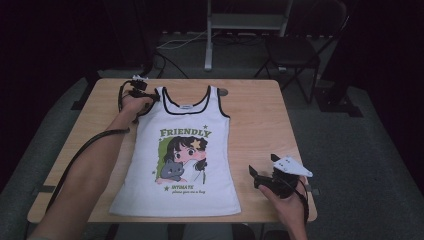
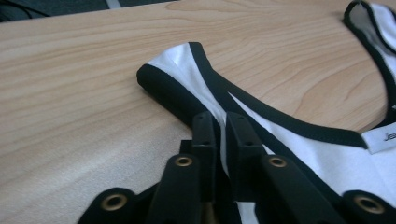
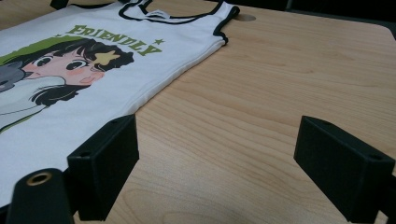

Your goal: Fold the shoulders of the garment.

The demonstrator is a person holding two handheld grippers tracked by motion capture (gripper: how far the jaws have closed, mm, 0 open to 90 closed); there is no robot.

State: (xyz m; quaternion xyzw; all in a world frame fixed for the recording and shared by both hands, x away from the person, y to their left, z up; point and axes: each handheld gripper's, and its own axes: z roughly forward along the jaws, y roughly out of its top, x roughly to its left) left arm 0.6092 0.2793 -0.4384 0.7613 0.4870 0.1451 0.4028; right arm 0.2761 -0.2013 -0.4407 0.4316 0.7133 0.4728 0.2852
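Now: left hand-held gripper pinches tank-top strap

White cotton tank top [image 1: 182, 150] with black trim lies flat on light wooden desk [image 1: 260, 125]. Left hand-held gripper [image 2: 219, 126] clamped on its shoulder strap [image 2: 187, 70], apparently pinching fabric. Right hand-held gripper [image 3: 217, 158] jaws apart, beside the hem.

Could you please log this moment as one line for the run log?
left gripper: shut on top's strap | right gripper: open, over table beside top | top: flat
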